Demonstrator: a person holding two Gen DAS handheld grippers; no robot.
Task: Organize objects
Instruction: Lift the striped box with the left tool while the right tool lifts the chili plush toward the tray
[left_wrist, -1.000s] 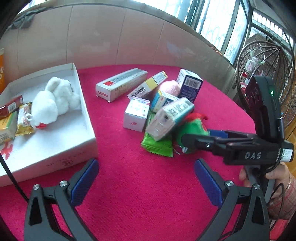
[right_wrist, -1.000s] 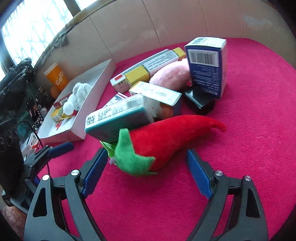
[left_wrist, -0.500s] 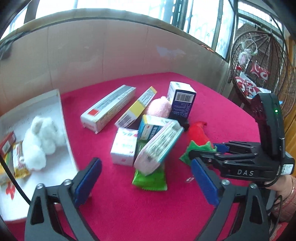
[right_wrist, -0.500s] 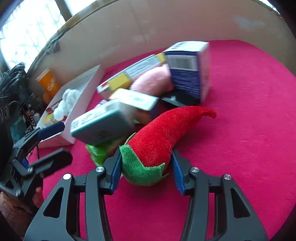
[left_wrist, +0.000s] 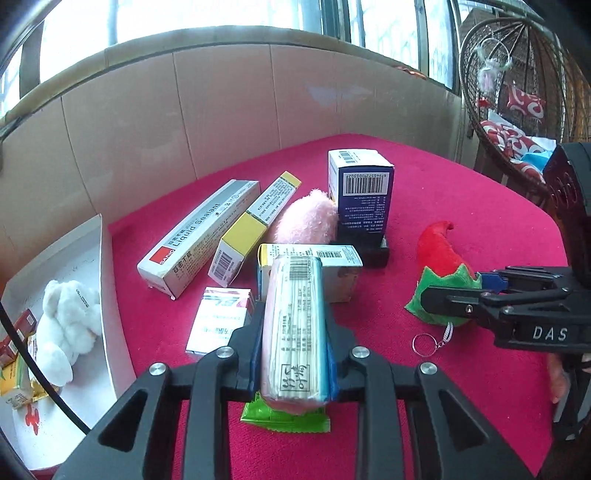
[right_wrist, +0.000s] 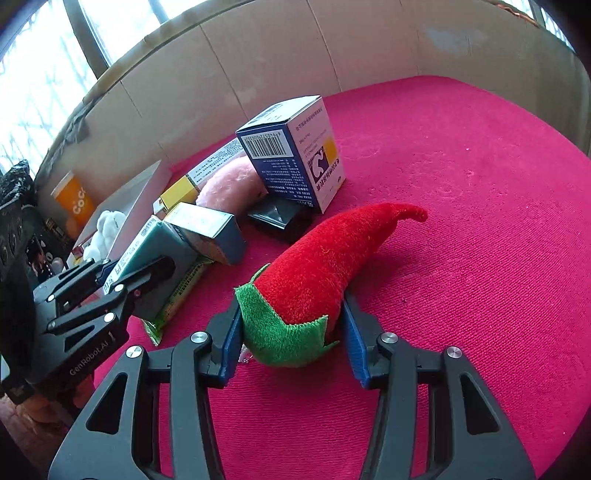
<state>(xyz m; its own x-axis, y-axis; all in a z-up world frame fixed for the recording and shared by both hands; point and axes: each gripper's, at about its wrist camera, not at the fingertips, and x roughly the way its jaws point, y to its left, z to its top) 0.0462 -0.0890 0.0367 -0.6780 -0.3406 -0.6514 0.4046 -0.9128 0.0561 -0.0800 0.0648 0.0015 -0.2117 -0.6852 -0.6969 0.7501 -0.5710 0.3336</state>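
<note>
Fuzzy red cloth (left_wrist: 461, 206) | left gripper (left_wrist: 294, 356) clamps glossy pack (left_wrist: 293, 325) | right gripper (right_wrist: 291, 339) clamps plush chili (right_wrist: 325, 273)

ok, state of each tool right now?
Left tool: just closed, shut on the teal box.
Right tool: shut on the plush chili.

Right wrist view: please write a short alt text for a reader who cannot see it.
The right gripper is closed on the green end of a red plush chili lying on a pink cloth. Behind it sit assorted boxes and a pink plush.
</note>
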